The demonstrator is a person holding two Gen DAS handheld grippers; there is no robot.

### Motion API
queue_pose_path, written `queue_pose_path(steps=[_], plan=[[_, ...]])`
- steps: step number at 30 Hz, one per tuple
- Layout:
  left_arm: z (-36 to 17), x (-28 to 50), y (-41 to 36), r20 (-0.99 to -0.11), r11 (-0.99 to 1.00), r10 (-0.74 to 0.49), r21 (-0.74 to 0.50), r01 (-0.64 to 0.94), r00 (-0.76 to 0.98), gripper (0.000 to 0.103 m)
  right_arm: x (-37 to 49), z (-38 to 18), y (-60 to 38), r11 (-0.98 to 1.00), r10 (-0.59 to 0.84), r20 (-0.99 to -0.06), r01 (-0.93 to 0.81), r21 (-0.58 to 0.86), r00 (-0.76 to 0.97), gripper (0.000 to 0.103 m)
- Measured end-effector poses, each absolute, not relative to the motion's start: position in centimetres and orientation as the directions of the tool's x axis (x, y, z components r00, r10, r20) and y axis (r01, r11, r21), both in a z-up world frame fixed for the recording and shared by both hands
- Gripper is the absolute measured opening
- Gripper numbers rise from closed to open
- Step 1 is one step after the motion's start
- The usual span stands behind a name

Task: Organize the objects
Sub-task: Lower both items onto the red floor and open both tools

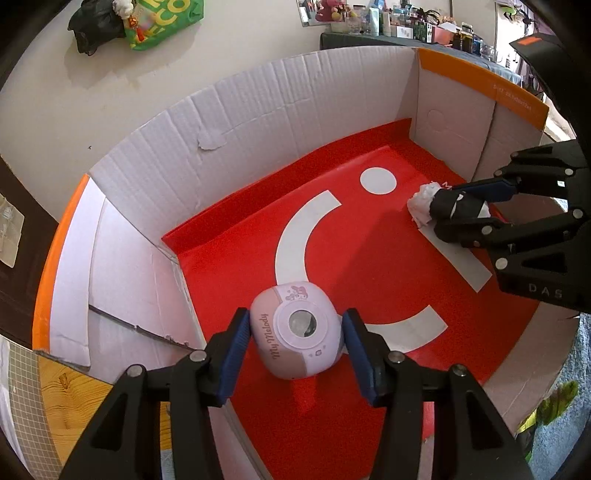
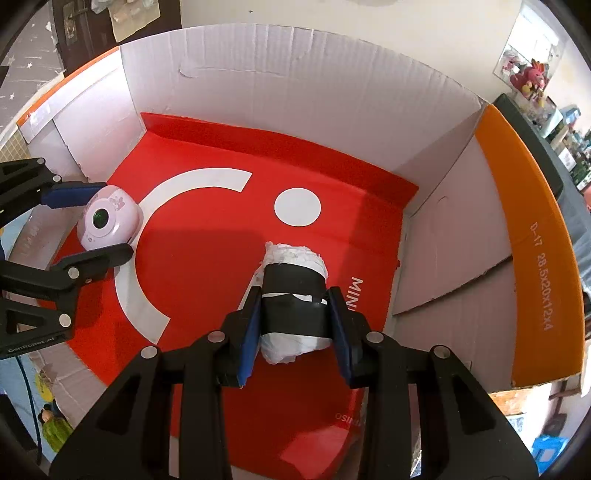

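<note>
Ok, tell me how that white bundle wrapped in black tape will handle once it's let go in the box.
The taped white bundle looks cylindrical, so it may roll on the red box floor. Its crumpled ends suggest something soft and probably light.

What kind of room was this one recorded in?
Probably a lived-in home room: a cluttered shelf of bottles and boxes, plush toys and a green shopping bag on the wall surround the cardboard box.

"My Melody" runs down the pink camera; "D-17 28.5X20X12X4" on the box's orange flap; "GenRobot.AI" on the left gripper.
</note>
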State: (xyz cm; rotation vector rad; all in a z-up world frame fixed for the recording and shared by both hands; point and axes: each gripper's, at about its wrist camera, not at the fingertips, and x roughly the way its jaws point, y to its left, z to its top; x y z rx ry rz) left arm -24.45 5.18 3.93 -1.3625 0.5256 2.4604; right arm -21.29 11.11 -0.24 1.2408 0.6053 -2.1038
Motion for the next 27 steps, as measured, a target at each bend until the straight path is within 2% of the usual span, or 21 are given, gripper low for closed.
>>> queue_pose_path(steps=[16, 27], plan=[[4.4, -24.3, 4.9, -0.854, -0.902, 0.086, 0.152, -0.404, -0.514, 0.054, -19.5, -0.7, 10.6, -0.708, -0.274, -0.883, 0.702, -0.084, -0.381, 0.034], [5.0, -24.7, 4.6, -0.851, -0.906, 0.13, 0.106, -0.409, -0.508, 0.057, -18.6, -0.4, 10.4, -0.687, -0.295, -0.88, 0.723, -0.075, -0.372, 0.05]])
